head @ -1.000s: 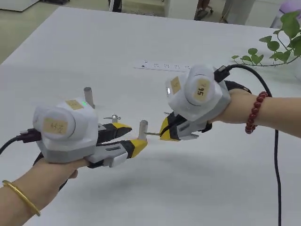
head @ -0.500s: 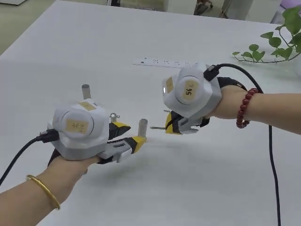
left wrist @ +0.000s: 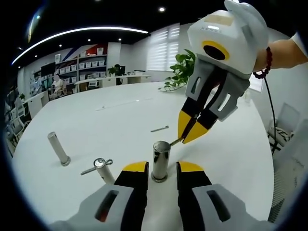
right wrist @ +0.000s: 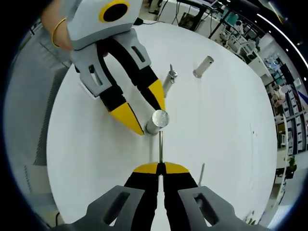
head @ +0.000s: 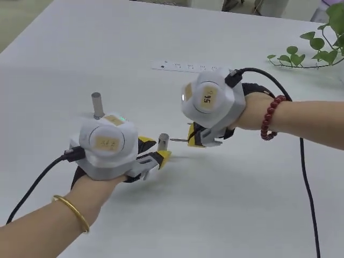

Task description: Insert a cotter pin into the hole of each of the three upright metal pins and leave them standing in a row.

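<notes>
A short upright metal pin [head: 163,141] [left wrist: 160,159] [right wrist: 156,119] stands between the yellow jaws of my left gripper [head: 155,150] [left wrist: 161,167], which is shut on its lower part. My right gripper [head: 192,138] [right wrist: 160,166] faces it, shut on a thin cotter pin [right wrist: 160,147] [head: 178,140]. The cotter pin's tip meets the metal pin just under its top. A second metal pin [left wrist: 103,169] [right wrist: 169,79] with a cotter pin through it stands to the left. A bare third pin [head: 97,105] [left wrist: 58,148] [right wrist: 203,66] stands farther left.
A loose cotter pin [left wrist: 160,129] [right wrist: 201,174] lies on the white table beyond the grippers. A white power strip [head: 185,67] lies farther back, and a leafy plant [head: 317,43] trails in at the far right. A black cable [head: 303,161] runs along the right arm.
The head camera has tilted, shifting the whole picture. My right gripper drew back slightly, then brought the cotter pin's tip up to the metal pin again. My left gripper kept its hold.
</notes>
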The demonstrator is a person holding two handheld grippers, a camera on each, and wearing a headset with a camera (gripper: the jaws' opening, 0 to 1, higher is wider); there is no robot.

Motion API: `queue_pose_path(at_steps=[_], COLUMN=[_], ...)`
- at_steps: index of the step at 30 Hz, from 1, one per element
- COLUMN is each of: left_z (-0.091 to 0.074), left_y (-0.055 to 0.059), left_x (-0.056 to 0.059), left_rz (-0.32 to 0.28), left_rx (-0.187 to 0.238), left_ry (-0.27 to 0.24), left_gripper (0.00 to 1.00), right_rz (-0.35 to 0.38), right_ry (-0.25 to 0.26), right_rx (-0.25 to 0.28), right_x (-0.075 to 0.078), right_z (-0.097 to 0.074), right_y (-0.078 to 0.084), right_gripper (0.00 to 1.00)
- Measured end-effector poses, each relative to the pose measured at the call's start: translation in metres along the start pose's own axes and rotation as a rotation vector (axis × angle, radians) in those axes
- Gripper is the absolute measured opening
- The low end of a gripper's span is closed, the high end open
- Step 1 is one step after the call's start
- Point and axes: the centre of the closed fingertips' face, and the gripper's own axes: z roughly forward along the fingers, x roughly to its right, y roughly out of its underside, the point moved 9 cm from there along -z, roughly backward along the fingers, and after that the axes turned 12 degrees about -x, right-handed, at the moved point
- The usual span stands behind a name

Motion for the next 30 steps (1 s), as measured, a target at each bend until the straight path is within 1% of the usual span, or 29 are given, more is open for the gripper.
queue_pose_path(at_steps=[8,10,15,17,20,25,30], left_z=[0.003,0.003,0.002,0.002,0.002,0.003,0.003], left_y=[0.000,0.000,-0.001,-0.001,-0.001,-0.001,-0.001], left_x=[0.000,-0.001,-0.001,-0.001,-0.001,-0.002,-0.002], left_rz=[0.005,0.009,0.007,0.005,0.002,0.013,0.008], left_rx=[0.002,0.001,-0.004,-0.004,-0.004,-0.011,-0.010], left_ry=[-0.009,-0.019,-0.018,-0.017,-0.015,-0.016,-0.013], left_gripper=[0.13,0.12,0.12,0.11,0.11,0.11,0.11], right_rz=[-0.018,-0.015,-0.029,-0.027,-0.037,-0.048,-0.062], right_ry=[0.011,0.011,0.021,0.015,0.022,0.024,0.028], right_rx=[0.002,0.006,0.004,0.012,0.016,0.020,0.024], right_x=[0.000,0.000,-0.001,-0.002,-0.003,-0.003,-0.002], right_z=[-0.001,-0.002,-0.005,-0.006,-0.008,-0.009,-0.009], right_y=[-0.002,-0.003,-0.004,-0.005,-0.008,-0.012,-0.016], right_gripper=[0.03,0.03,0.03,0.03,0.03,0.03,0.03])
